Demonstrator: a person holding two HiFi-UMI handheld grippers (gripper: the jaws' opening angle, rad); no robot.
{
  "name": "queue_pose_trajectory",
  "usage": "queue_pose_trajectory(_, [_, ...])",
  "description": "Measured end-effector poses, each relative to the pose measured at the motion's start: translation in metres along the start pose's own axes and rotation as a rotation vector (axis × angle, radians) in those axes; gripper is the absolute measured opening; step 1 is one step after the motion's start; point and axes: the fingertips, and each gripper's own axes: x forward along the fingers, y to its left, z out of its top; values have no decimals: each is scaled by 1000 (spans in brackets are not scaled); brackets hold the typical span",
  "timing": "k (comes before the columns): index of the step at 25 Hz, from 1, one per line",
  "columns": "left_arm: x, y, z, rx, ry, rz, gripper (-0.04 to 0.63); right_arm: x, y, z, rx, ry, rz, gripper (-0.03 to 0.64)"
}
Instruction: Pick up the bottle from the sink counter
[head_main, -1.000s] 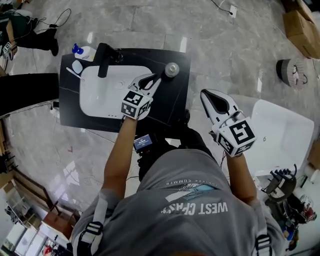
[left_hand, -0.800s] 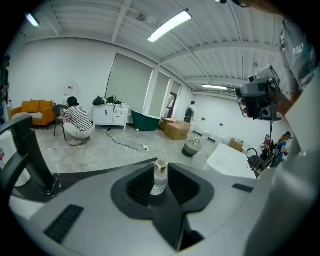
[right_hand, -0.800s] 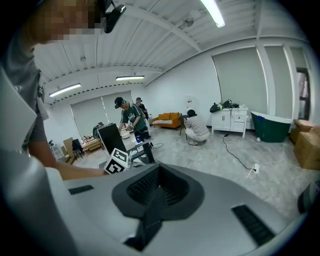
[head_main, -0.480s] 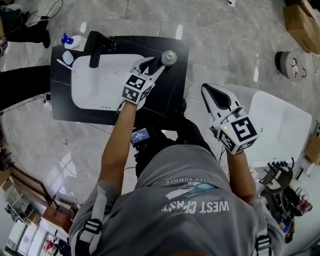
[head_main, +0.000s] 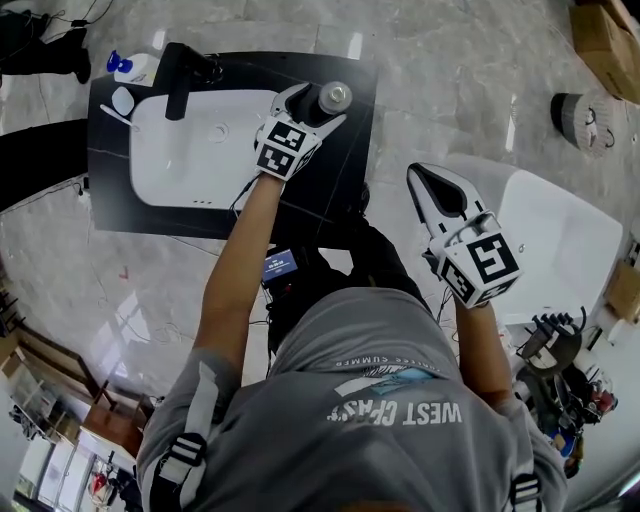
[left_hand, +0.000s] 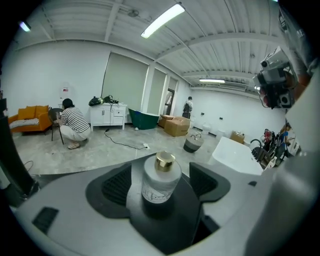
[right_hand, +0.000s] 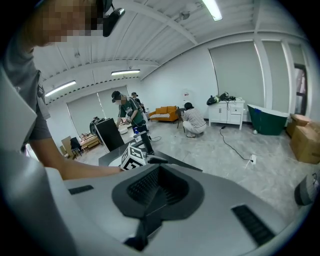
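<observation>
A blue-capped spray bottle (head_main: 128, 68) stands at the counter's (head_main: 330, 185) far left corner, beside the black faucet (head_main: 178, 80) and white basin (head_main: 190, 150). Near the far right corner, the left claw (head_main: 314, 108) is released, its jaws having just been opening. The bottle (head_main: 334, 96) stands upright between them, clear of both pads. Beyond the counter's right edge, the right claw (head_main: 420, 182) is clenched on nothing.
</observation>
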Motion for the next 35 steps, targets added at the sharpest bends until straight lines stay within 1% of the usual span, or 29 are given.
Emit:
queue_pose_trajectory(6, [20,0,0,31,-10,-2,386,2,-2,-10,12,18,-2,2])
queue_pose_trajectory(12, [43,-1,-3,68,4,0,393,1,-7,-19,22,36,-7,2])
queue_pose_trajectory(17, [57,3,-5,66,-6,18,393,0,-12,-24,28,48,-10,2])
queue_pose_trajectory(20, [63,2,-8,54,-6,9,393,-1,-17,-26,32,51,-13,2])
queue_pose_trajectory(22, [68,1,-12,61,2,2,386,-2,-20,-27,36,53,-17,2])
queue_pose_trajectory(24, [71,1,-15,87,5,7,358,-3,-24,-28,40,56,-24,2])
queue_pose_trajectory(27, [71,0,-10,112,5,15,350,-8,-30,-26,41,51,-31,2])
queue_pose_trajectory(29, [70,-1,-9,104,19,16,347,-10,-31,-23,37,43,-26,2])
queue_pose_trajectory(31, [65,-1,-8,72,28,15,345,-12,-31,-21,35,34,-22,2])
queue_pose_trajectory(35, [53,-3,3,54,1,14,344,-13,-32,-15,28,16,-22,2])
